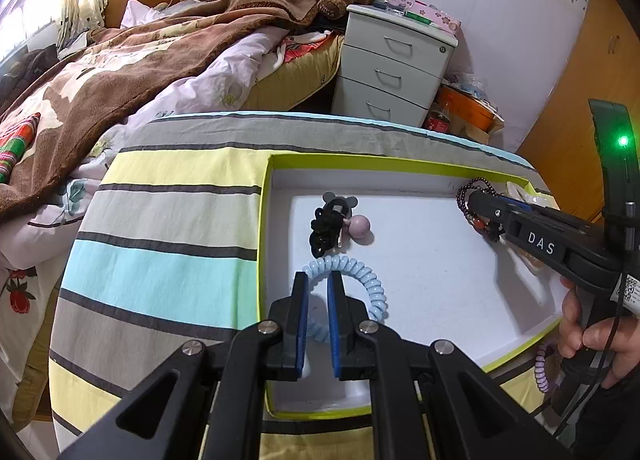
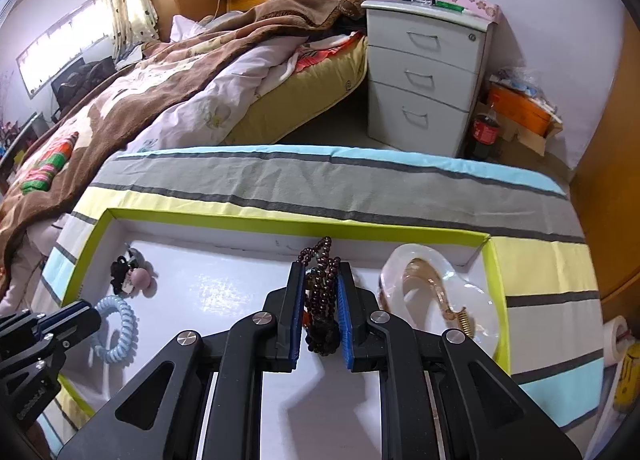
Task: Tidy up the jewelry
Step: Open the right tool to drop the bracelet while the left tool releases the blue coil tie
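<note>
From my left wrist view, my left claw stands partly open over the near left part of the white tray, its blue pads straddling the near arc of the pale blue coil hair tie; I cannot tell whether the pads touch it. Just beyond lies a black hair tie beside a pink ball. At the far right, my right claw reaches into the tray, a dark bead bracelet hanging from its tip. A lilac coil tie lies outside the tray's near right edge on the striped cloth.

From my right wrist view, my right claw is closed on the dark bead bracelet, bunched between the pads with a loop sticking out toward the far wall. A gold piece in a clear pouch lies right of it.
</note>
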